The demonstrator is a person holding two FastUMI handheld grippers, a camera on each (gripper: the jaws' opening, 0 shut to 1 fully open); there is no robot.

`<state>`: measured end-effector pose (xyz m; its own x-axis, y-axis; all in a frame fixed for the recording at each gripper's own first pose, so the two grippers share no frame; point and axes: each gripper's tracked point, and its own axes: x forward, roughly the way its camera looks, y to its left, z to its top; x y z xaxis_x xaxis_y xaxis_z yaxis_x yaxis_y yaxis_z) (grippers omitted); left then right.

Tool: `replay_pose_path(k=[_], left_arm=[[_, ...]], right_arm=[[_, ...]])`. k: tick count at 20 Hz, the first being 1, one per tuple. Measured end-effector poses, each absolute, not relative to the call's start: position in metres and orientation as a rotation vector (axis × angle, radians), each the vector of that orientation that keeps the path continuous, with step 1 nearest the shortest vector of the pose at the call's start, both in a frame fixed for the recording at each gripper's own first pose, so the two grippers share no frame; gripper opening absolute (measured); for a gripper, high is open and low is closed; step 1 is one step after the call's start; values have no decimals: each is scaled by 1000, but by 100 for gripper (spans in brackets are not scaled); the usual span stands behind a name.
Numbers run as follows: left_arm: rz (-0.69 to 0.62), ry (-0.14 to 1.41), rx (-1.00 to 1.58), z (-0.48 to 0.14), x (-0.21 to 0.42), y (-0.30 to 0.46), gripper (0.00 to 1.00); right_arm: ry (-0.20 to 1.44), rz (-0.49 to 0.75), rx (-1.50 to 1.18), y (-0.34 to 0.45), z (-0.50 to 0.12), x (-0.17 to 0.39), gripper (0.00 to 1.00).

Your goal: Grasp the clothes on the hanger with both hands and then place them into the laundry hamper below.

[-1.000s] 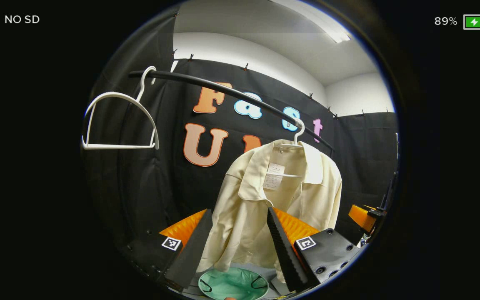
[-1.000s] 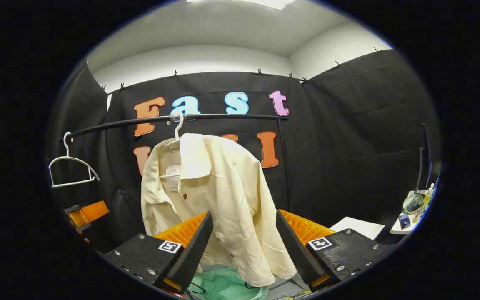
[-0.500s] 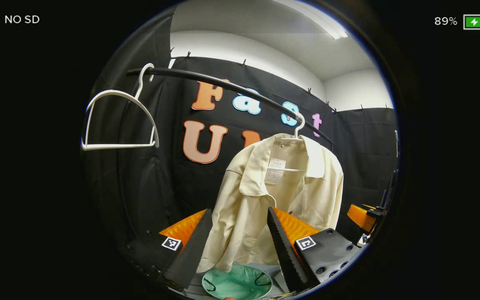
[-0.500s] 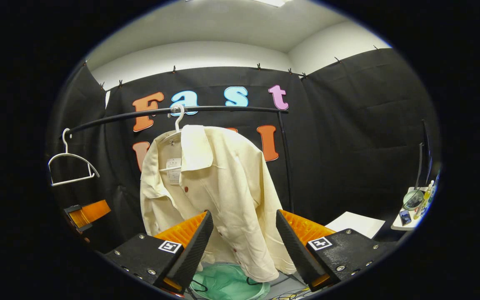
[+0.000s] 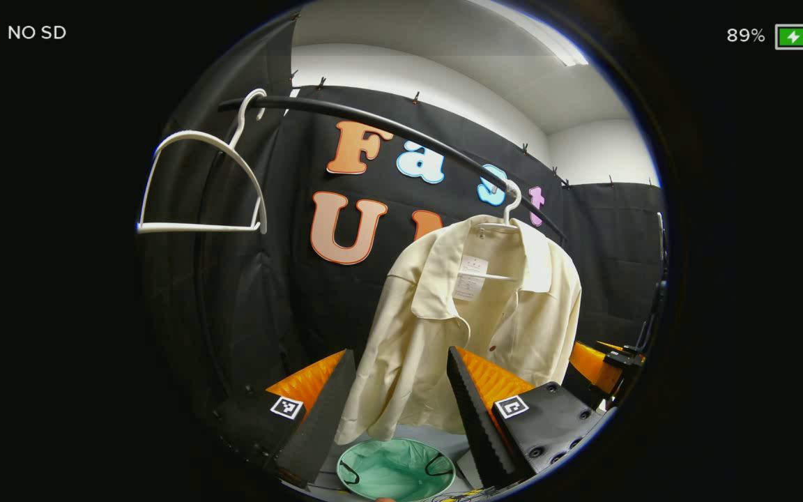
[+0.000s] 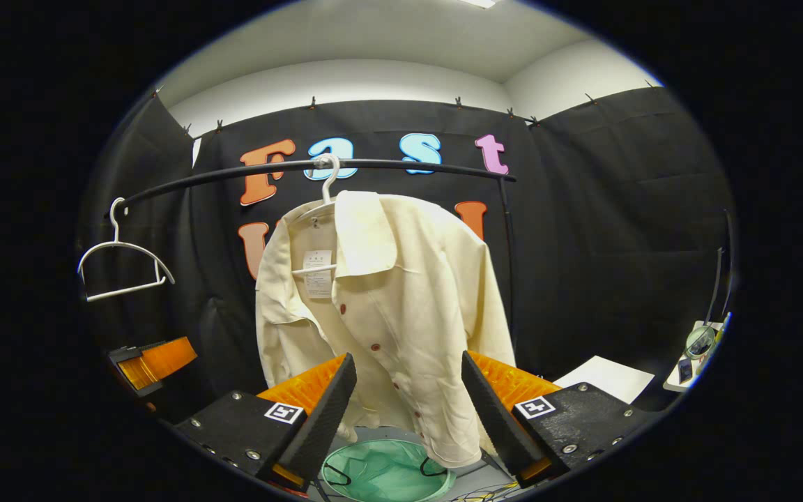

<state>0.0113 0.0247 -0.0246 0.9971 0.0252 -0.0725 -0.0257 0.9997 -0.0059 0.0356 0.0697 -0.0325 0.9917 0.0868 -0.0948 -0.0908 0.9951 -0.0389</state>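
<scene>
Still hung: the cream shirt [image 5: 485, 328] is held on its white hanger [image 6: 325, 195] over the green-lined hamper [image 6: 386, 473].
Both tools are spread wide and hold nothing: left tool [image 5: 401, 411], right tool [image 6: 408, 411]. From the right gripper view, red buttons and a far surface [image 6: 696, 348] with small items are seen; an empty hanger [image 5: 199, 181] is seen nearer from the left gripper view.
</scene>
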Motion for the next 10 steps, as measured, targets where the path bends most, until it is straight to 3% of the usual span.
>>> replay_pose_path(k=[10], left_arm=[[82, 107, -13, -34, 12, 52, 82]], right_arm=[[113, 134, -70, 131, -41, 108, 95]])
